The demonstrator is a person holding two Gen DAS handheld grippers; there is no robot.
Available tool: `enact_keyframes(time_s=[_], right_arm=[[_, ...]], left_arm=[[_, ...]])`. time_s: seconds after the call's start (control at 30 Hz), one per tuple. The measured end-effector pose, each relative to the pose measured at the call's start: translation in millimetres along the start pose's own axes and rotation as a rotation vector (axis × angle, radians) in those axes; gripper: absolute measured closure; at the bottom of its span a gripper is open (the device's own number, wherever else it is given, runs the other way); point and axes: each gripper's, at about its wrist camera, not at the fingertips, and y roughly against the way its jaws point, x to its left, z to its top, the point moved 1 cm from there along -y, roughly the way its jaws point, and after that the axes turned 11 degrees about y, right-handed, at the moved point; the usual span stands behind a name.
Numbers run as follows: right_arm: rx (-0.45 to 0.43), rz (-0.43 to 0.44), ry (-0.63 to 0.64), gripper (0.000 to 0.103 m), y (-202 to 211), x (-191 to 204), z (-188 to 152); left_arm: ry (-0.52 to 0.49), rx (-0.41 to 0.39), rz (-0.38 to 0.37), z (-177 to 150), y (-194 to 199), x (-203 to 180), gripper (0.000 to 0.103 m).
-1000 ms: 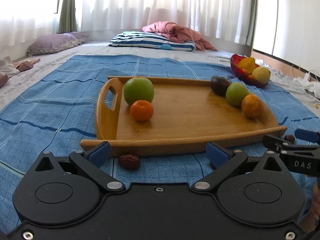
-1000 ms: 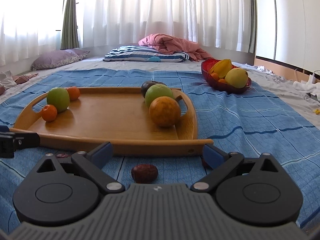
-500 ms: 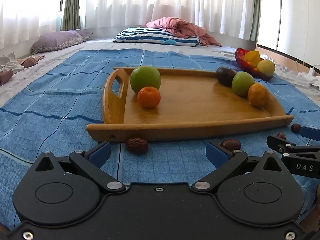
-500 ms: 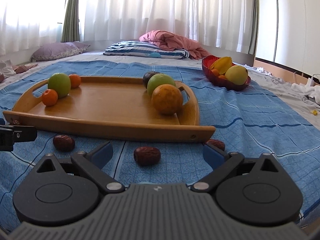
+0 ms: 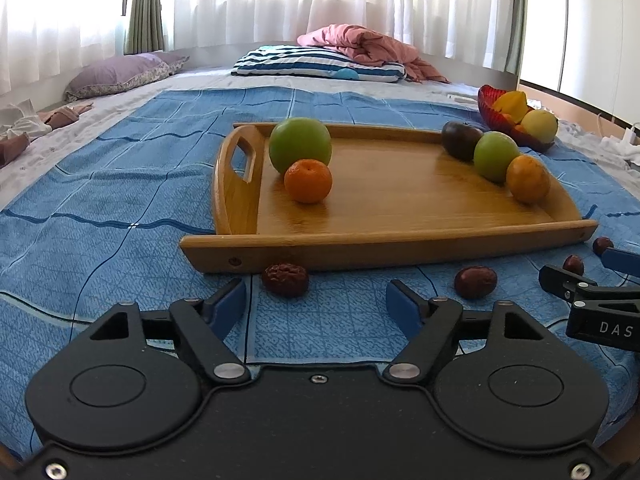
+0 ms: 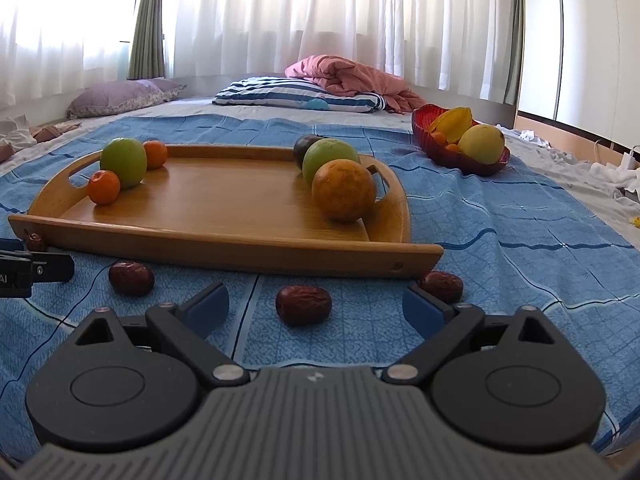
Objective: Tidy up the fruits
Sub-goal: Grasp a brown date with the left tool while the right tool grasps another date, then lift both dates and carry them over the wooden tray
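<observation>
A wooden tray (image 5: 400,240) (image 6: 224,240) lies on the blue blanket. At its left end are a green apple (image 5: 300,144) and a mandarin (image 5: 308,181). At its right end are a dark plum (image 5: 460,140), a green apple (image 5: 495,156) and an orange (image 5: 527,179) (image 6: 344,190). Several red dates lie on the blanket in front of the tray (image 5: 285,279) (image 5: 475,282) (image 6: 303,304) (image 6: 131,278). My left gripper (image 5: 316,306) is open and empty above the blanket. My right gripper (image 6: 316,307) is open and empty, just behind a date.
A red bowl (image 6: 460,156) with a yellow fruit and a starfruit stands at the far right. Pillows (image 5: 316,65) and a pink quilt (image 5: 360,46) lie at the back by the curtains. Clothes (image 5: 24,128) lie at the far left.
Both grippers have pulled back and up from the tray. The dates in front of the tray now show fully. Both jaws stay open.
</observation>
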Motion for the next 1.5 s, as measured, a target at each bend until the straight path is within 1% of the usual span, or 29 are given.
enact_keyframes(time_s=[0.07,0.1,0.23,0.33,0.4,0.47,0.5,0.53,0.57,0.63,0.67,0.7,0.8,0.83,0.93,1.17,1.5], right_arm=[[0.001,0.005,-0.002,0.006,0,0,0],[0.000,0.007,-0.004,0.008,0,0,-1],[0.002,0.020,-0.015,0.015,-1,1,-2],[0.000,0.030,-0.017,0.019,-1,2,-3],[-0.002,0.036,-0.013,0.023,0,4,-3],[-0.006,0.042,-0.010,0.031,0,5,-2],[-0.007,0.046,-0.010,0.033,0,6,-2],[-0.008,0.049,-0.009,0.038,1,7,-2],[-0.010,0.052,-0.007,0.040,1,8,-2],[-0.012,0.056,-0.005,0.045,1,10,-1],[-0.013,0.058,-0.004,0.049,2,11,-1],[-0.015,0.061,-0.003,0.051,2,12,-1],[-0.019,0.071,-0.006,0.070,4,14,-1],[-0.021,0.070,-0.005,0.079,4,15,0],[-0.023,0.057,0.013,0.079,5,19,1],[-0.026,0.069,-0.013,0.079,10,16,6],[-0.070,0.077,-0.005,0.079,19,18,24]], left_arm=[[0.004,0.000,-0.001,0,-1,0,0.031],[0.002,-0.001,0.001,0,-1,0,0.034],[0.002,-0.005,0.009,0,0,2,0.038],[0.002,-0.006,0.011,0,0,2,0.044],[0.000,-0.006,0.013,0,1,2,0.050],[0.001,-0.007,0.016,0,2,3,0.053],[0.001,-0.007,0.017,0,2,4,0.055],[0.001,-0.008,0.020,0,3,3,0.057],[0.000,-0.009,0.023,0,4,4,0.060],[-0.003,-0.013,0.039,0,5,4,0.067],[-0.006,-0.017,0.055,0,5,4,0.074],[-0.010,-0.024,0.070,0,5,4,0.079],[-0.010,-0.027,0.079,1,6,4,0.081],[-0.007,-0.027,0.079,2,6,5,0.081],[-0.013,-0.027,0.078,3,8,3,0.082],[-0.027,-0.033,0.052,6,17,-3,0.082],[-0.028,-0.058,-0.002,21,27,-19,0.082]])
